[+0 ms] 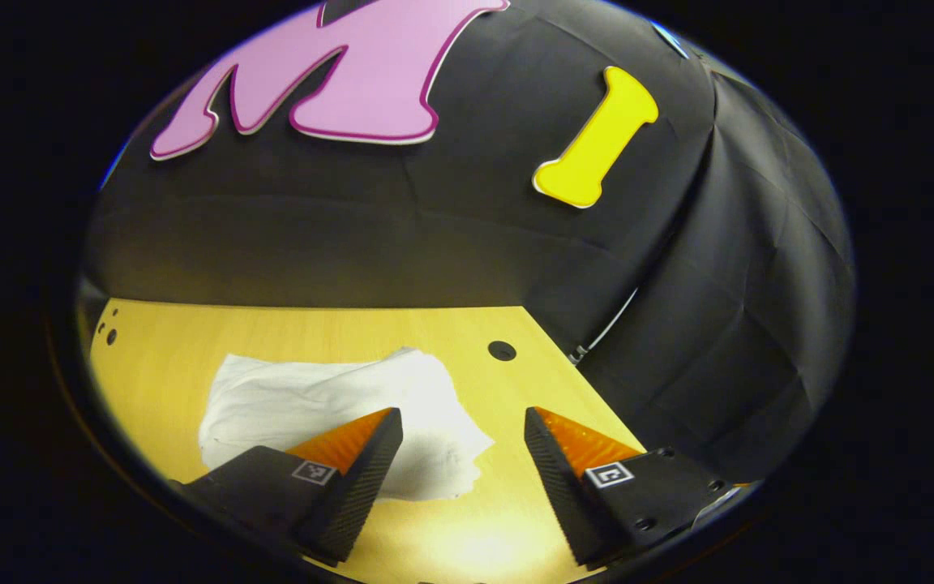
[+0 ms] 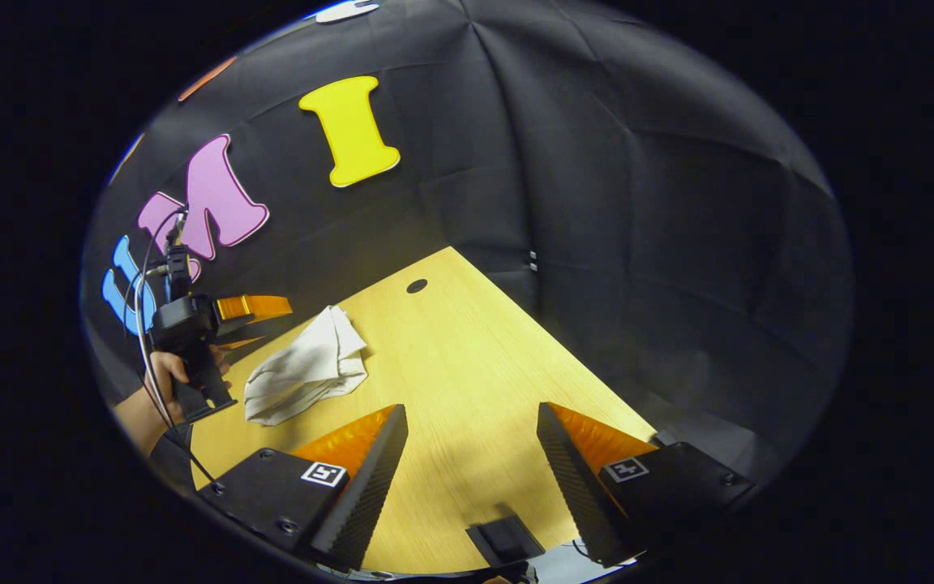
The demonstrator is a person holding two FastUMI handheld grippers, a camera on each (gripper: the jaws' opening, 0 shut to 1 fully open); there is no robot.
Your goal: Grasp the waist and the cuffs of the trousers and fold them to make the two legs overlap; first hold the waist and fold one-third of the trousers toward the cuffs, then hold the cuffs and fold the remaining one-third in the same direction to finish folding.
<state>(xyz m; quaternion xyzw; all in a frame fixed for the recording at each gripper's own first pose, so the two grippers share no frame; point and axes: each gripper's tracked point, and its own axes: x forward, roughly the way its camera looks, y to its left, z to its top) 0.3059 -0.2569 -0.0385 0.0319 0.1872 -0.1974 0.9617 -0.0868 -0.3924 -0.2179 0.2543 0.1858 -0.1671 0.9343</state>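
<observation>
Crumpled white cloth trousers [image 1: 337, 410] on the yellow wooden table [image 1: 289, 332] look soft, light; waist indistinguishable. Left gripper [image 1: 460, 450] and right gripper [image 2: 471, 454] gape wide, trousers at its ten o'clock.

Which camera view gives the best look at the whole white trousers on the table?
The right gripper view: the trousers lie whole and unblocked, a crumpled bundle on the table. In the left gripper view they are larger, but the left gripper has one finger across their near edge.

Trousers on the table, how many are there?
1. The white trousers lie bunched on the wooden table, just ahead of the left gripper and off to the left of the right gripper. More could be out of view.
</observation>
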